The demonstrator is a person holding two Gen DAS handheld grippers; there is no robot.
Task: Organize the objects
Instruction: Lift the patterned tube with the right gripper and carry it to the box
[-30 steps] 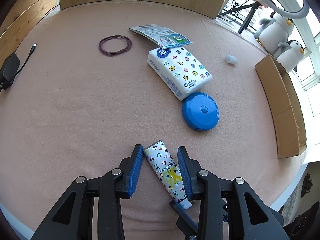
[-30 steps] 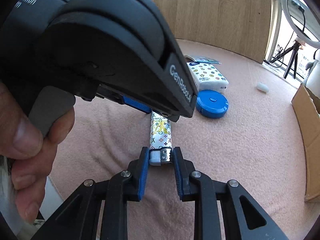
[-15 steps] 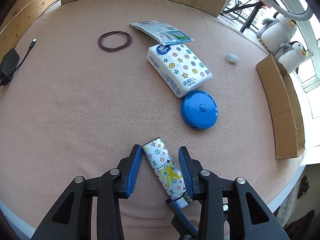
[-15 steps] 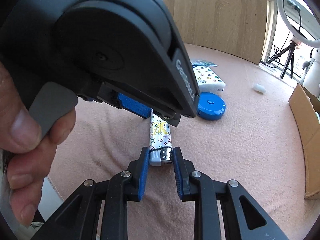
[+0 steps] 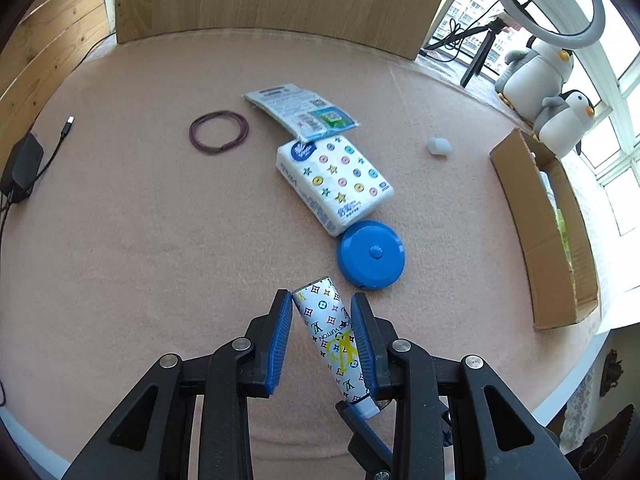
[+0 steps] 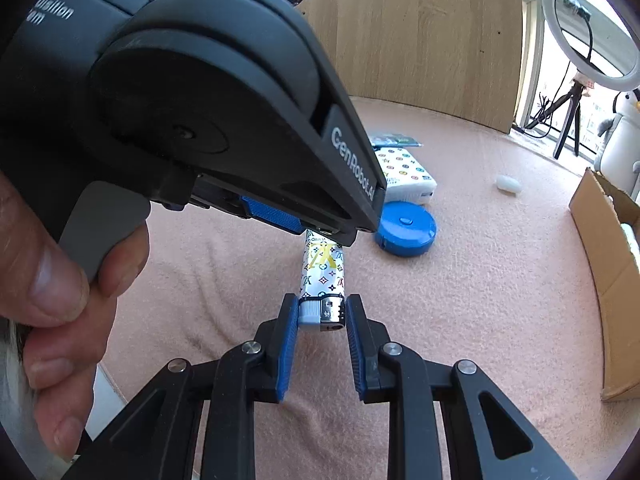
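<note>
The lighter (image 6: 323,276), pinched at its metal head by the right gripper (image 6: 322,316), steadied for handover. The left gripper (image 5: 322,334) brackets its body, jaws just narrowing, grip uncertain

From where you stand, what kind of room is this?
Probably a home room set up for filming, beside a window: a table under a pink cloth, a ring light on a stand, and plush penguins on the sill. Household odds lie about, such as a tissue pack.
</note>
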